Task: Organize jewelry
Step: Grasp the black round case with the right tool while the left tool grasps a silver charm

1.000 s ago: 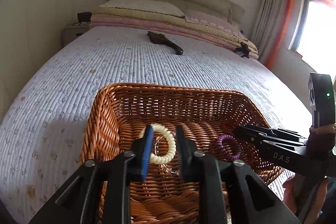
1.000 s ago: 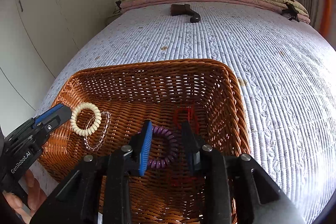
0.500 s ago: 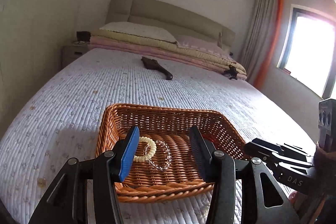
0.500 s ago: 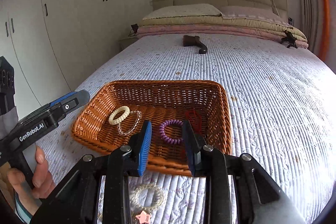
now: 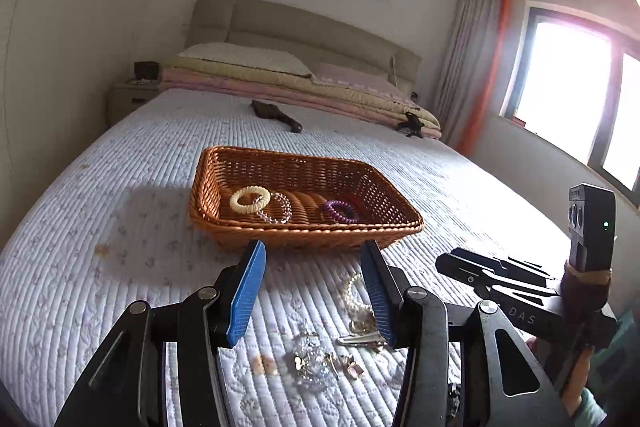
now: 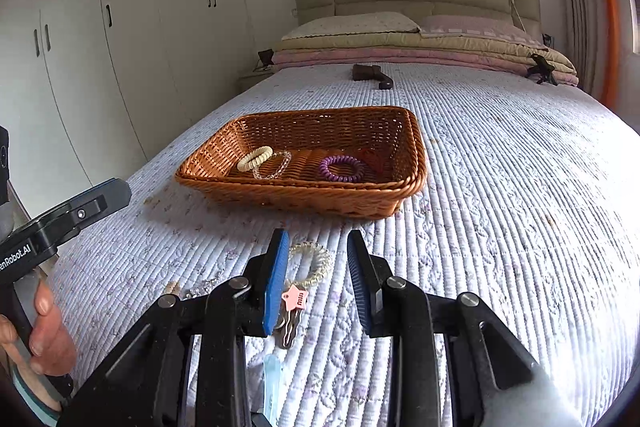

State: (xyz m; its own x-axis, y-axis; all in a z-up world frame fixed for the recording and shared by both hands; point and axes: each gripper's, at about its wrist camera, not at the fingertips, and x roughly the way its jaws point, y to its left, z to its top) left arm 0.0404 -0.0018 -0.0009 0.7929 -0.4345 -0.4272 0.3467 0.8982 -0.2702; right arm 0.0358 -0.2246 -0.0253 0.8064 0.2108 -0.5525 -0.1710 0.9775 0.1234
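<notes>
Both grippers – left gripper [image 5: 314, 291], right gripper [image 6: 316, 281] – spread, empty, over loose bits near the basket [image 6: 412, 143]; star clip [image 6: 295, 297] prob. next pick.

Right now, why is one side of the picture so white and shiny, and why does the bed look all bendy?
Left wrist view: the window is blown out white, with pinkish glare spreading over its frame. Right wrist view: the bedspread washes out white towards the lower right corner. Both views: the fisheye lens bows the bed's straight edges and darkens the corners; the wicker basket casts a soft shadow to its left.
</notes>
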